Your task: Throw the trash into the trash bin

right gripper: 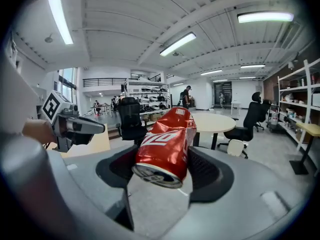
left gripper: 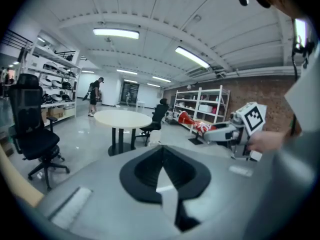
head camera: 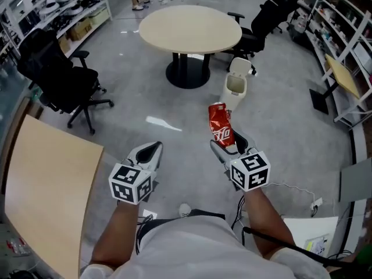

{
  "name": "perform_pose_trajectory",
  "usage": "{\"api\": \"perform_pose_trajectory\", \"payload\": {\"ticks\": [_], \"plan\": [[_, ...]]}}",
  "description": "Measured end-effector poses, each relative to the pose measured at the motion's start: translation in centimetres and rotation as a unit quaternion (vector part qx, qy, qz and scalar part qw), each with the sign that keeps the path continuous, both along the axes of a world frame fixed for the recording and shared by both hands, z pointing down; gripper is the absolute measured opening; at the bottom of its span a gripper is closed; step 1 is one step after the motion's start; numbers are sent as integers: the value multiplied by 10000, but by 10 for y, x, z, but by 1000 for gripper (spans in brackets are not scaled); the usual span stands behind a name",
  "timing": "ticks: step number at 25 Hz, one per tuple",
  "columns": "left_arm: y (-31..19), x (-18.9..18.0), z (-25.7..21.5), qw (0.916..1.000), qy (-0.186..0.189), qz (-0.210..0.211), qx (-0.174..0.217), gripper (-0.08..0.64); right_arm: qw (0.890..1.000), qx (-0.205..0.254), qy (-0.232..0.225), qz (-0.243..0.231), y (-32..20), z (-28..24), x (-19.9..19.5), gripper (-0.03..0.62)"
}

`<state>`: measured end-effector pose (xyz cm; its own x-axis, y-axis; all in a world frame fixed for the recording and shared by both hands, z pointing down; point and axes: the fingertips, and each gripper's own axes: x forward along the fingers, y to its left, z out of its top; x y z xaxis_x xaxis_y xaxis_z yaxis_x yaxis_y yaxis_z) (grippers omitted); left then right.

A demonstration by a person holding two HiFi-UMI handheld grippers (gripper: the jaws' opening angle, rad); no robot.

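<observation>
A crushed red soda can [head camera: 220, 125] stands upright between the jaws of my right gripper [head camera: 228, 145], which is shut on it. In the right gripper view the can [right gripper: 166, 145] fills the space between the jaws. The white trash bin [head camera: 235, 86] stands on the floor with its lid up, beyond the can and beside the round table. It is small in the right gripper view [right gripper: 234, 147] and the left gripper view [left gripper: 153, 136]. My left gripper [head camera: 150, 152] hovers to the can's left, its jaws together and holding nothing. The left gripper view shows the can [left gripper: 191, 123] off to the right.
A round beige table [head camera: 189, 28] on a black pedestal stands behind the bin. Black office chairs sit at the left [head camera: 58, 74] and behind the table [head camera: 263, 17]. A wooden desktop [head camera: 46, 179] is at my near left. Shelving lines both walls; a cable and plug strip [head camera: 317, 204] lie at right.
</observation>
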<state>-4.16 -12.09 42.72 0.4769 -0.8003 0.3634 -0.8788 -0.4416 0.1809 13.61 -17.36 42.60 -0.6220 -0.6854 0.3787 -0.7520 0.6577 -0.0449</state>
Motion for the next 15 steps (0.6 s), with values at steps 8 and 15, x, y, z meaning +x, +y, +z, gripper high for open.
{"api": "perform_pose_trajectory", "payload": {"ticks": [8,15], "plan": [[-30,57,-1,9961,-188,859,-45,5,9964,-88,-157,830,2,2,59,311],[-46,106,7,9873,-248,1566,-67,5,9889,-181,-50,1474,14,12,111,311]]}}
